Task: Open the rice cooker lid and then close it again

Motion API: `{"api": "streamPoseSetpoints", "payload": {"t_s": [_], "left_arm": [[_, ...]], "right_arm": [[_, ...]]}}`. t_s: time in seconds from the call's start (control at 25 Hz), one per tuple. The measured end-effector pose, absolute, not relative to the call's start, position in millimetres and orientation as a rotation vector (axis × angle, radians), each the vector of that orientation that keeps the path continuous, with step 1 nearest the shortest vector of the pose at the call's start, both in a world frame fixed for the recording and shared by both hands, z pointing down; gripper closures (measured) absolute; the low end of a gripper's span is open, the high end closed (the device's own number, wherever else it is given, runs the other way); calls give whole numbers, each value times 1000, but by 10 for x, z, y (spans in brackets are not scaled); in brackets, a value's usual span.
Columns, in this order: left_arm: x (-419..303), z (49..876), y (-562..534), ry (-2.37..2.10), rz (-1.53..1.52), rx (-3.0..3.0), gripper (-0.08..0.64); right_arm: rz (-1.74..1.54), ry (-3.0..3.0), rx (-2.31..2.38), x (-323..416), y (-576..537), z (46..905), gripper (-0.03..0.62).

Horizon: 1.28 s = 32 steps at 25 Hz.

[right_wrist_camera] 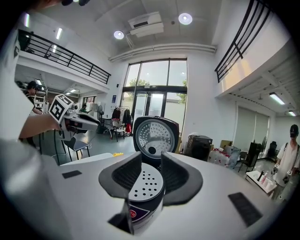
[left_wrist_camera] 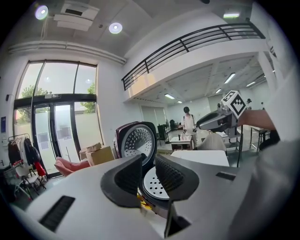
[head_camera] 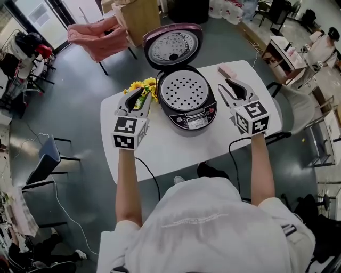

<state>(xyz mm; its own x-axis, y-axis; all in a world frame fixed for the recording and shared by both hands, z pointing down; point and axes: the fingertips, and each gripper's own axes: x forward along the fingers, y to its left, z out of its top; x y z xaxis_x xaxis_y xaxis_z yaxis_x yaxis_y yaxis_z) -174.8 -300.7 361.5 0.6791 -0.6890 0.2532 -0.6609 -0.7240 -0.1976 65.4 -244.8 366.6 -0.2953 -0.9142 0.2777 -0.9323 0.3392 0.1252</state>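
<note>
The dark rice cooker (head_camera: pixel 187 106) stands on the white table (head_camera: pixel 176 154) with its lid (head_camera: pixel 173 47) swung up and back, so the perforated inner plate (head_camera: pixel 184 89) shows. My left gripper (head_camera: pixel 137 97) hovers just left of the cooker, its jaws a little apart and empty. My right gripper (head_camera: pixel 233 86) hangs to the cooker's right, its jaws also apart and holding nothing. In the left gripper view, the raised lid (left_wrist_camera: pixel 137 140) lies beyond the left gripper (left_wrist_camera: pixel 149 162). The right gripper view shows the lid (right_wrist_camera: pixel 154 136) and plate (right_wrist_camera: pixel 145 185) straight ahead of the right gripper (right_wrist_camera: pixel 151 162).
Yellow flowers (head_camera: pixel 144 85) lie at the table's far left, beside my left gripper. A small pink object (head_camera: pixel 227 70) sits at the far right corner. A pink chair (head_camera: pixel 98 37) and a cardboard box (head_camera: pixel 137 16) stand behind the table. A black cable (head_camera: pixel 152 178) hangs off the front edge.
</note>
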Motion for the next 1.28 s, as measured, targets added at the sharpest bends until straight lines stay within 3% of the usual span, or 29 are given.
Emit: {"api": "streamPoseSetpoints", "payload": {"t_s": [0.64,1.0,1.12,1.28], "left_arm": [[-1319,3272,-4120,1125,-531,-2668,438],[-1150,3136,-4698,1100,-567,-2660,373],[-1074,3123,-4788,1042,-589,-2665,298],[-1005,3098,-4907,1016,-618,-2646,279]], "right_arm": [[139,-2366,1562,924,-3217,3887,442],[179,-2390,1518,978,-3427,4080,432],[193,-2402,1514,975,-3488,4117,428],[208,-2412,1510,963,-3556,4143,423]]}}
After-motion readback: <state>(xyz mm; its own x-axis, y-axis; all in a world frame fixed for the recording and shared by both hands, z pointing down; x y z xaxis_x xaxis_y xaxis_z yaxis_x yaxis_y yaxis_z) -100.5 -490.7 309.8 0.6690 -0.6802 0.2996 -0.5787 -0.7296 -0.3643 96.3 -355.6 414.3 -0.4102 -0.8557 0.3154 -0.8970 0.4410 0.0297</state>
